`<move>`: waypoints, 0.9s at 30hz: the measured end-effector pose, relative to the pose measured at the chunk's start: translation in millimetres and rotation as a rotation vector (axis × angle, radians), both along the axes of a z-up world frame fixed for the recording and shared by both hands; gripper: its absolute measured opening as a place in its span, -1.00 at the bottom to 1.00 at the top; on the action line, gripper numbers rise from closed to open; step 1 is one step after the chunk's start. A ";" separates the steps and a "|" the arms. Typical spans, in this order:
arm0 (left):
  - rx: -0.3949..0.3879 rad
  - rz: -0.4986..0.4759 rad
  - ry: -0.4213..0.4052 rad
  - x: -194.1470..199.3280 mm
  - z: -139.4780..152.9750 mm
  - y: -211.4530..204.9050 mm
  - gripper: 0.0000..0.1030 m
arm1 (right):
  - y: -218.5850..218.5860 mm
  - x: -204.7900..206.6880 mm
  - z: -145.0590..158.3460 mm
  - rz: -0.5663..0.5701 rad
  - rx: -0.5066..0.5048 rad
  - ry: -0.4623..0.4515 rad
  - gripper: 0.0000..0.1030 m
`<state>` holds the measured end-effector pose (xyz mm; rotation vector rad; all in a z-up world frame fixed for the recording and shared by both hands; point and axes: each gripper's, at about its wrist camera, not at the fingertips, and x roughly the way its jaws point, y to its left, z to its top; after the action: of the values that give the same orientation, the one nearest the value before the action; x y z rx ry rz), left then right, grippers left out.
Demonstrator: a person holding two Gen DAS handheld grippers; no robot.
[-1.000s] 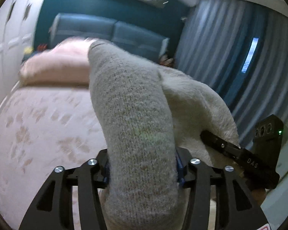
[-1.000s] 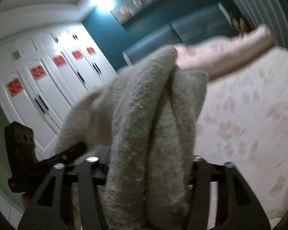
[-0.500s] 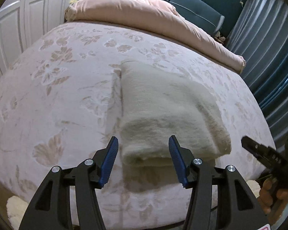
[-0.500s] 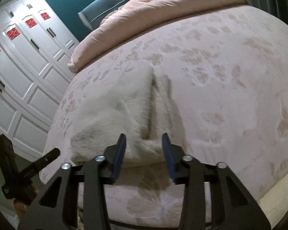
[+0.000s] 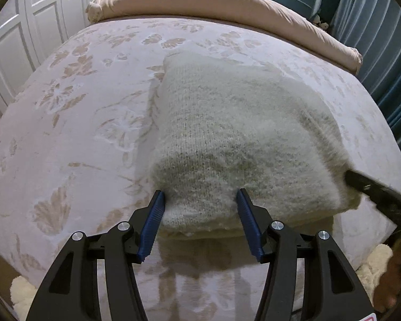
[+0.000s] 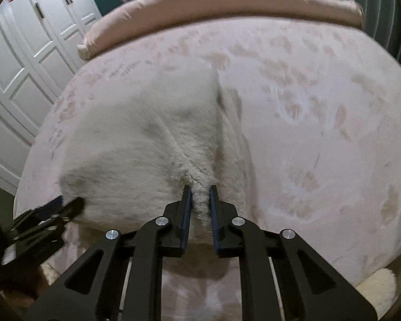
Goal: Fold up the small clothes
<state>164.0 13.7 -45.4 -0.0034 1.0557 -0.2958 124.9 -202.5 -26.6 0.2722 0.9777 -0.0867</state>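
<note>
A cream knitted sweater (image 5: 235, 133) lies folded on the bed near its front edge; it also shows in the right wrist view (image 6: 147, 139). My left gripper (image 5: 200, 200) is open, its blue pads on either side of the sweater's near left corner. My right gripper (image 6: 200, 191) is shut on a pinch of the sweater's near right edge. The right gripper's tip (image 5: 371, 190) shows at the sweater's right corner in the left wrist view. The left gripper (image 6: 64, 206) shows blurred at the sweater's left corner in the right wrist view.
The bed has a pale pink floral cover (image 5: 66, 123). A rolled pink duvet (image 5: 214, 0) lies across the far end. White wardrobe doors (image 6: 26, 53) stand to the left, blue curtains (image 5: 387, 40) to the right. A fluffy cream rug (image 6: 377, 289) lies on the floor below.
The sweater went from held up in both grippers to lying folded on the bed. Both jaws opened half a second ago; now the right has shut on the near edge and both are closer.
</note>
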 end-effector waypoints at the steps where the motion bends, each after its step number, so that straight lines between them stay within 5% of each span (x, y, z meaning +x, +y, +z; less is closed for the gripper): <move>1: 0.002 0.002 0.000 -0.3 -0.3 -0.3 0.06 | 1.5 0.4 -0.9 0.005 -0.020 0.002 -0.75; 5: 0.030 0.000 -0.001 -2.3 -2.1 -4.8 0.10 | 0.8 14.3 -44.2 0.016 -0.068 0.116 -0.69; 13: 0.065 0.031 -0.016 -19.8 7.9 -5.1 0.10 | 8.7 -27.2 2.6 -0.028 -0.078 0.004 -0.54; 19: 0.107 0.071 -0.040 -41.8 10.5 -11.6 0.35 | 21.3 -58.4 -2.6 -0.077 -0.133 -0.002 -0.07; 27: 0.153 0.077 -0.049 -71.1 -2.0 -22.6 0.46 | 34.1 -82.7 -24.3 -0.078 -0.145 0.025 0.02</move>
<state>92.9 -9.0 -47.3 0.0994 1.0245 -0.1442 42.3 -168.4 -50.9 0.1769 0.9808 -0.2320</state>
